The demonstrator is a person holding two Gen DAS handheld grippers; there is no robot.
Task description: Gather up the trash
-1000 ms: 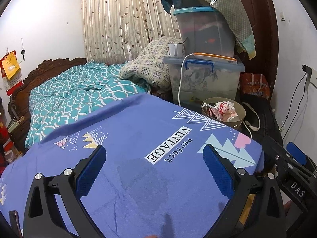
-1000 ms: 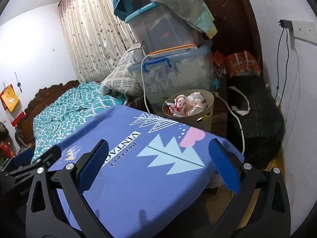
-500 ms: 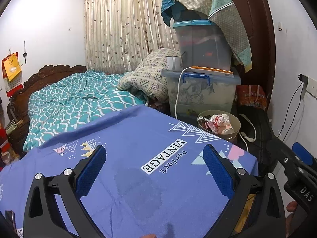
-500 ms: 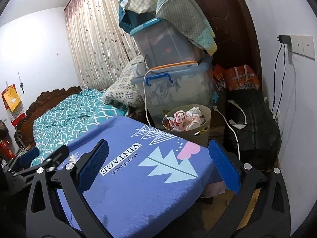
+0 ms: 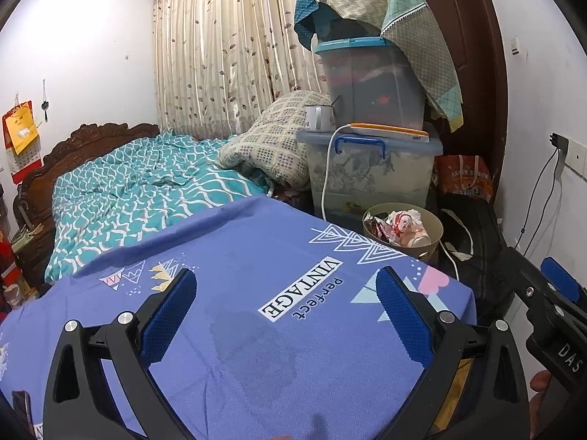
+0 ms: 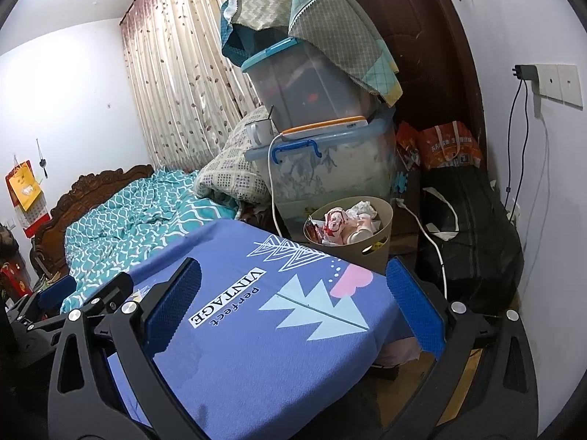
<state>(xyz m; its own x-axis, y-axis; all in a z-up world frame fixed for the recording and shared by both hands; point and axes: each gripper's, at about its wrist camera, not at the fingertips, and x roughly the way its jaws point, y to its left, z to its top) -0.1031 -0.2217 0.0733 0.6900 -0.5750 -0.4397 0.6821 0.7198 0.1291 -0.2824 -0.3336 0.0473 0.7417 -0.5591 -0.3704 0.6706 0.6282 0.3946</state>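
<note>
Both grippers, the left gripper and the right gripper, are hovering over the blue tablecloth with jaws spread wide and nothing between them. Behind it, the bed is lying under a teal quilt. Stacked storage boxes are standing beside a round bin, which is holding crumpled trash just past the table's far corner.

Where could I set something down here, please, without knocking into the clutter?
The purple cloth is bare from the VINTAGE print back to the teal quilt. It is crowded past its far corner: the full waste bin, stacked storage boxes and black bag stand close together.
</note>
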